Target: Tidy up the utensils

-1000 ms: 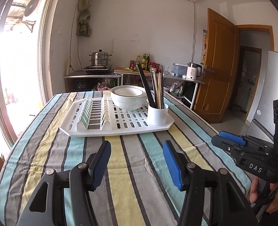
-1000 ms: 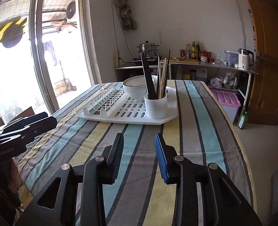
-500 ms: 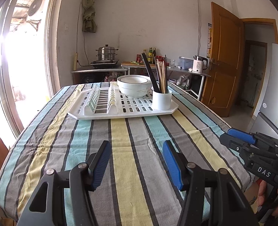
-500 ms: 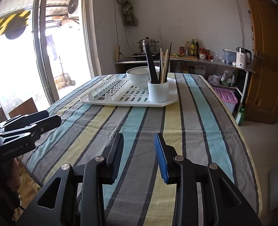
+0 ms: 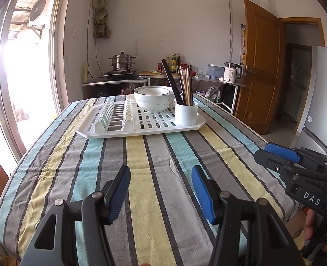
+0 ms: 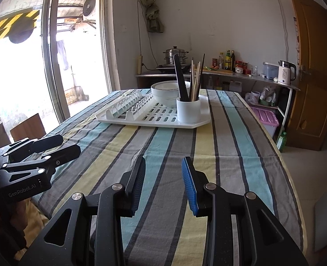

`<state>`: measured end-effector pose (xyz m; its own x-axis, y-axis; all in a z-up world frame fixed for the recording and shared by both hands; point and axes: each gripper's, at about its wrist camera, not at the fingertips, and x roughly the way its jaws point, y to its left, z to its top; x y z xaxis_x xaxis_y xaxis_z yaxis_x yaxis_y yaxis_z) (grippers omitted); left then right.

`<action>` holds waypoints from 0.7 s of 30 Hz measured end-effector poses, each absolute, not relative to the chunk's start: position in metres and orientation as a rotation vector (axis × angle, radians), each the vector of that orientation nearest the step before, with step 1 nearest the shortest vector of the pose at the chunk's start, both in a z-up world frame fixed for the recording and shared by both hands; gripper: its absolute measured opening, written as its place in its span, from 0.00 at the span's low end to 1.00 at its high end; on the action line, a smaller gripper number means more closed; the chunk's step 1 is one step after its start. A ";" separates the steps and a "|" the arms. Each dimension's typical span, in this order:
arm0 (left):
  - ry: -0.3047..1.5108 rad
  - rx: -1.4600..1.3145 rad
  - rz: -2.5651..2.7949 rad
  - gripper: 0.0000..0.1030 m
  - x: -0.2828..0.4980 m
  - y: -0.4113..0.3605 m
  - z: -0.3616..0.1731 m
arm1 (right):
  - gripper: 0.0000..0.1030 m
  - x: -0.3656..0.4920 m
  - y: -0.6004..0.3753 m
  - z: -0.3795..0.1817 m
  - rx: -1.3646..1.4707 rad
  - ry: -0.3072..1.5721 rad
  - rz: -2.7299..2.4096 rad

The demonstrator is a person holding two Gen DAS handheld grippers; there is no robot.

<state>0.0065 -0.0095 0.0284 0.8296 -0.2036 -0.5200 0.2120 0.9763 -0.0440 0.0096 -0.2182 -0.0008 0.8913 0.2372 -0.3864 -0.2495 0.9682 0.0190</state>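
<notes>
— Two grippers, both with nothing in them?
— Yes. The left gripper (image 5: 160, 178) has its blue-padded fingers (image 5: 120, 188) wide apart over the striped tablecloth (image 5: 141, 155); the right gripper (image 6: 163, 169) is parted too, more narrowly.
— And the utensils?
— Well away at the far end: dark and wooden chopsticks (image 5: 181, 82) upright in a white round plastic cup (image 5: 186, 113), on the near right corner of a white slotted drying tray (image 5: 110, 130), just beside a white ceramic bowl (image 5: 154, 98).
</notes>
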 end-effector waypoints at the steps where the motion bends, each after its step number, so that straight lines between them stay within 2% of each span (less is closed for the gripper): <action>1: 0.552 0.015 -0.223 0.55 0.007 -0.010 0.028 | 0.34 0.009 -0.218 -0.001 -0.032 0.396 0.253; 21: 0.577 0.001 -0.238 0.55 0.010 -0.012 0.021 | 0.34 0.013 -0.218 0.000 -0.034 0.409 0.258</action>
<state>0.0099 -0.0122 0.0207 0.8116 -0.2226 -0.5402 0.2233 0.9726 -0.0653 0.0130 -0.2181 0.0002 0.8854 0.2407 -0.3976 -0.2545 0.9669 0.0185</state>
